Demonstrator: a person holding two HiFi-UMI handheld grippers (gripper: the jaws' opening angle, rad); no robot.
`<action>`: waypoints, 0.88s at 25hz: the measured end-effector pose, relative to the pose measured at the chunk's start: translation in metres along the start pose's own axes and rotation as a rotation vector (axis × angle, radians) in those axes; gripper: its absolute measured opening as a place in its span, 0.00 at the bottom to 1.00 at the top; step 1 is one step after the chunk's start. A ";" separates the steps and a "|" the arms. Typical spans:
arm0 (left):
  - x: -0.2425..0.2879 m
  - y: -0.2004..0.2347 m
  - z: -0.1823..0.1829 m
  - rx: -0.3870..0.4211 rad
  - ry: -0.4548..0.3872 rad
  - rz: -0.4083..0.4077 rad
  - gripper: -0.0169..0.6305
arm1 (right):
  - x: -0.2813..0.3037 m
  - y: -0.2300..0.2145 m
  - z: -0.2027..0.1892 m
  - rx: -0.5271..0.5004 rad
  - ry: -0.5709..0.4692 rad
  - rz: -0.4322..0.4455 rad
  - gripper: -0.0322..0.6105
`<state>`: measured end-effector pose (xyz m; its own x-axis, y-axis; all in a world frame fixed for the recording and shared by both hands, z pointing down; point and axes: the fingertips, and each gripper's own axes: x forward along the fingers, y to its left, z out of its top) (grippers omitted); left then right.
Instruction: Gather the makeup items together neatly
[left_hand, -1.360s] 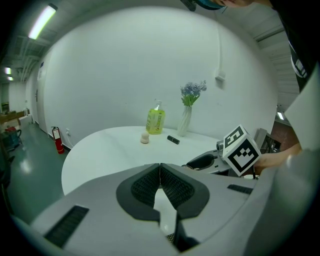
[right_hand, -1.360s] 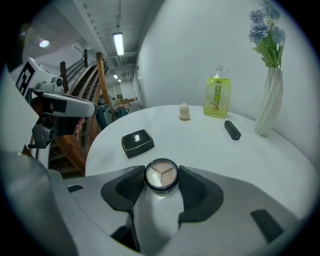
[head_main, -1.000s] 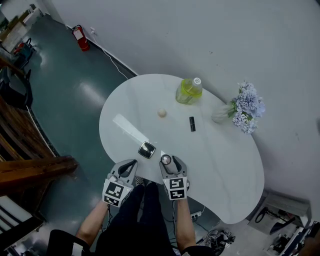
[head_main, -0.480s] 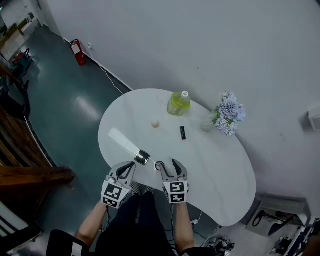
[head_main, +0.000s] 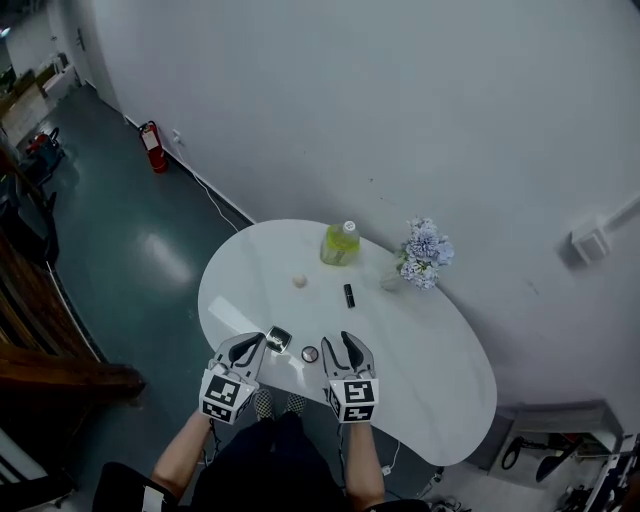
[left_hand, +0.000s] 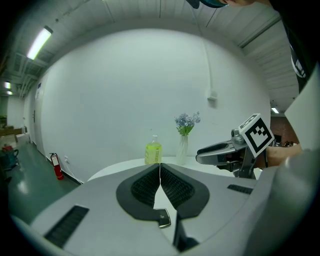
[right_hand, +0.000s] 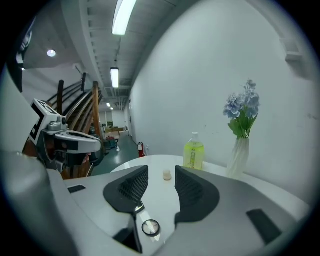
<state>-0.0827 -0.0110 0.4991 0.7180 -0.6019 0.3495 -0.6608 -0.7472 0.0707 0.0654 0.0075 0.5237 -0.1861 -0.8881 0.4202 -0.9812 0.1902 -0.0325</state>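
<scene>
Makeup pieces lie spread over a white kidney-shaped table (head_main: 440, 370): a square compact (head_main: 279, 339) and a small round pot (head_main: 310, 354) sit near each other close to the near edge, just in front of the person; a black lipstick tube (head_main: 349, 295) lies further in, about mid-table; a small beige puff (head_main: 299, 281) rests to its left, well apart from the two near pieces.

The left gripper (head_main: 256, 342) hovers over the near edge, just beside the compact, its jaws pressed together with nothing between them; the right gripper (head_main: 338, 343) hangs just right of the round pot, its jaws apart after just closing part of the way, nothing between the pads; the pot lies on the tabletop below them, untouched.

Along the far edge stand a yellow-green bottle (head_main: 340, 243) and, to its right, a white vase of pale blue flowers (head_main: 420, 255), both near the rim; between the near pair and the lipstick runs an open band of tabletop; a broad bare stretch fills the table's right lobe out to its rounded edge.

The table's far side sits near a pale wall (head_main: 400, 100); dark green floor (head_main: 130, 260) opens to the left, with a red fire extinguisher (head_main: 152, 146) at the wall's foot.
</scene>
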 end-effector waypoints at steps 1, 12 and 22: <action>-0.001 -0.001 0.006 0.005 -0.009 0.000 0.06 | -0.003 0.000 0.006 0.000 -0.012 -0.001 0.34; -0.015 -0.017 0.058 0.067 -0.097 -0.005 0.06 | -0.037 0.000 0.048 -0.007 -0.125 -0.035 0.22; -0.021 -0.024 0.078 0.081 -0.149 0.005 0.06 | -0.059 0.000 0.061 -0.013 -0.172 -0.057 0.14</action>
<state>-0.0649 -0.0025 0.4167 0.7434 -0.6360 0.2072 -0.6488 -0.7609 -0.0079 0.0734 0.0345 0.4438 -0.1377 -0.9558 0.2599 -0.9898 0.1422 -0.0014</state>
